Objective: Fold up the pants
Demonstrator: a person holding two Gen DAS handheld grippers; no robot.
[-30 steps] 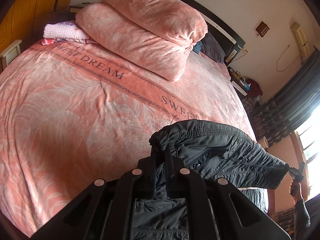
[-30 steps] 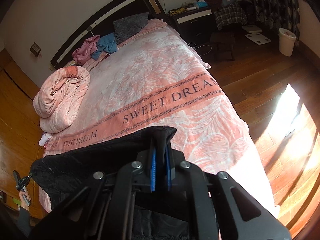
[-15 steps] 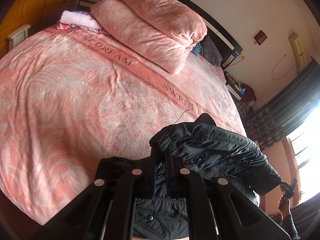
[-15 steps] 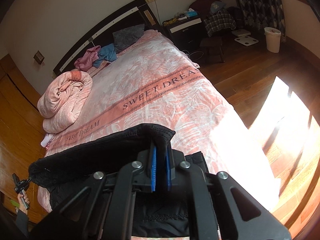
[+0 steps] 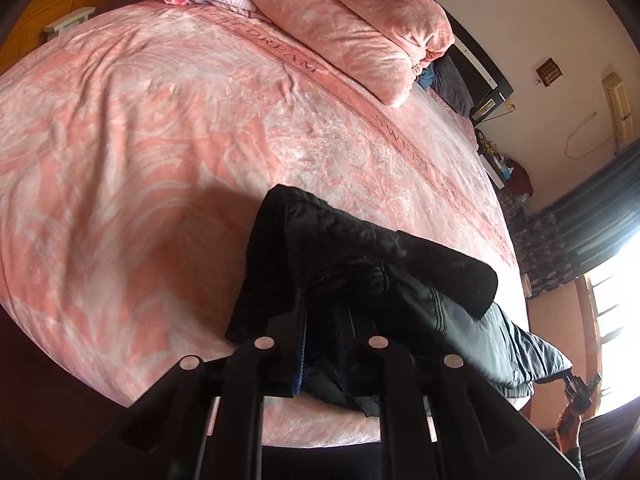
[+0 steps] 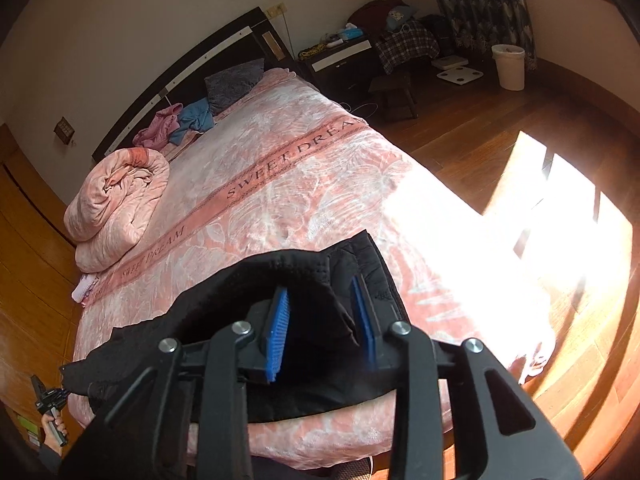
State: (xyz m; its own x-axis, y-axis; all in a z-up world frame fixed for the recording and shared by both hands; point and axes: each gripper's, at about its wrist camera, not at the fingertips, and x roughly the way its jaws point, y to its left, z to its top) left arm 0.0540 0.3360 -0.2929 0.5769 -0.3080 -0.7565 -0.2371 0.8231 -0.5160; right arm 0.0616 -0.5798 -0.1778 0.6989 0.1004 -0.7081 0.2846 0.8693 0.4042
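Black padded pants (image 5: 400, 264) lie in a folded heap on the pink bedspread (image 5: 160, 160) near the bed's front edge. My left gripper (image 5: 323, 304) hangs just over their left end. Its jaws are opening, a narrow gap shows, and dark cloth is still between them. In the right wrist view the pants (image 6: 224, 300) drape over my right gripper (image 6: 319, 286). That gripper's jaws are opening too. Its blue pads (image 6: 278, 320) stand well apart, with a loose fold of cloth between them. Each view also shows the other gripper at the pants' far end, held by a hand.
A rolled pink quilt (image 6: 116, 196) lies on the far side of the bed, with loose clothes (image 6: 176, 124) by the dark headboard. Beyond the bed are a nightstand (image 6: 340, 52), a white bin (image 6: 508, 66) and sunlit wooden floor (image 6: 480, 140).
Both grippers came down toward the bed's front edge with the pants, which now rest on the bedspread. Both jaws have parted, the right one widely.
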